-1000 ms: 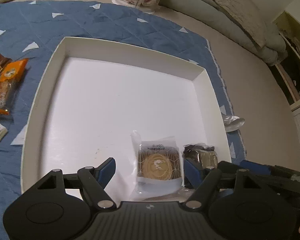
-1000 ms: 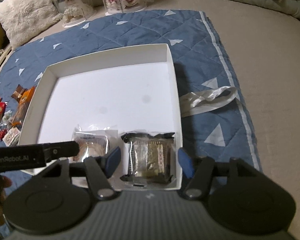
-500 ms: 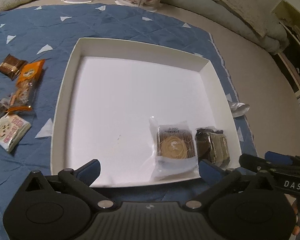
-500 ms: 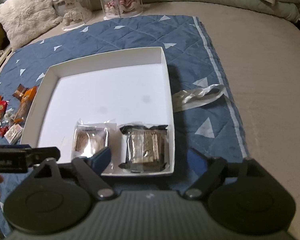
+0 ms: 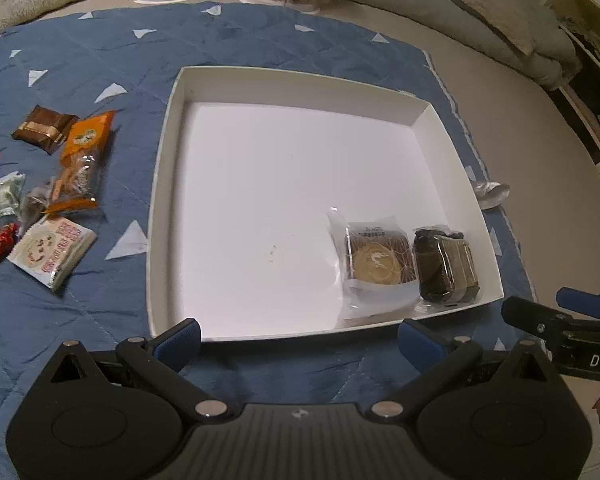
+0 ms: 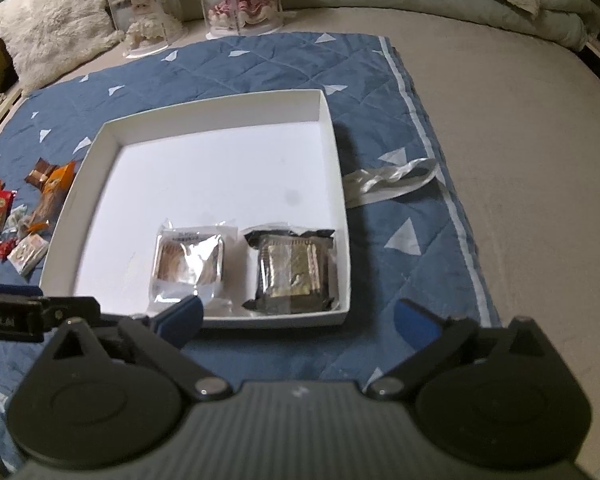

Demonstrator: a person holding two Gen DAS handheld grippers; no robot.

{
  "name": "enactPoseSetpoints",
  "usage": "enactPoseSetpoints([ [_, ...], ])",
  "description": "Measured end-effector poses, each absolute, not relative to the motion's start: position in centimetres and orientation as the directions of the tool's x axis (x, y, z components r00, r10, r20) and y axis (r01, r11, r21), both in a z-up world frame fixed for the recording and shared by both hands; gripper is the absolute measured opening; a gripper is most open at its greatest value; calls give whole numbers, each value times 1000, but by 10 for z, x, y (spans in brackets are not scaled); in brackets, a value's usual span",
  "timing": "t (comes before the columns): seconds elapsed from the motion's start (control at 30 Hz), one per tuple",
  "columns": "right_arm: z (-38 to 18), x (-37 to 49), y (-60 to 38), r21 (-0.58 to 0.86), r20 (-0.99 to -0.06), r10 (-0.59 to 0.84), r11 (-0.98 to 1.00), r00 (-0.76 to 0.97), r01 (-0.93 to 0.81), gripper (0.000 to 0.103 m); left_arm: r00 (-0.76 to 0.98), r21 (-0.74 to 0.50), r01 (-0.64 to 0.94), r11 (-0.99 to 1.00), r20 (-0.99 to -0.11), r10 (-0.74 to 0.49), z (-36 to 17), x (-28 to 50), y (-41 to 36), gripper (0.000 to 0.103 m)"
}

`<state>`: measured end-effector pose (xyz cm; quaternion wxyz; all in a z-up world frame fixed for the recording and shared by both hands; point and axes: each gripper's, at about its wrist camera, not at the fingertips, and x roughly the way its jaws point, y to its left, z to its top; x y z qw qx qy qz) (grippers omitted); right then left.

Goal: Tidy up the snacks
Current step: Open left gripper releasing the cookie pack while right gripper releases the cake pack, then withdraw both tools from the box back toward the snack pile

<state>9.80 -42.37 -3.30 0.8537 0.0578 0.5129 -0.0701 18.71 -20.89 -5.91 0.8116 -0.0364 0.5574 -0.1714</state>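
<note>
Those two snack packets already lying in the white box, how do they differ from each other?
The clear-wrapped pastry shows a round golden cake through see-through film; the dark-wrapped snack is in blackish, shiny wrapping. The clear-wrapped pastry lies nearer the middle of the white box; the dark-wrapped snack sits in the corner, close to the wall. Both lie flat, side by side, ungripped.

In the left wrist view the box (image 5: 162,184) sits mid-frame on the quilt (image 5: 100,60). Two packets lie side by side in its lower right corner, cookie (image 5: 376,260) left of cake (image 5: 446,266). Loose snacks (image 5: 56,196) lie at the left edge.
</note>
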Motion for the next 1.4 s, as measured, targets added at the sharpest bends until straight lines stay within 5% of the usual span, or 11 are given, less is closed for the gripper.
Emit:
enactPoseSetpoints([
  [1.4,-26,180,-239,127,-830,134,991,541,-50,103,501,-86,72,994,-859,-111,-13,229,27,103],
])
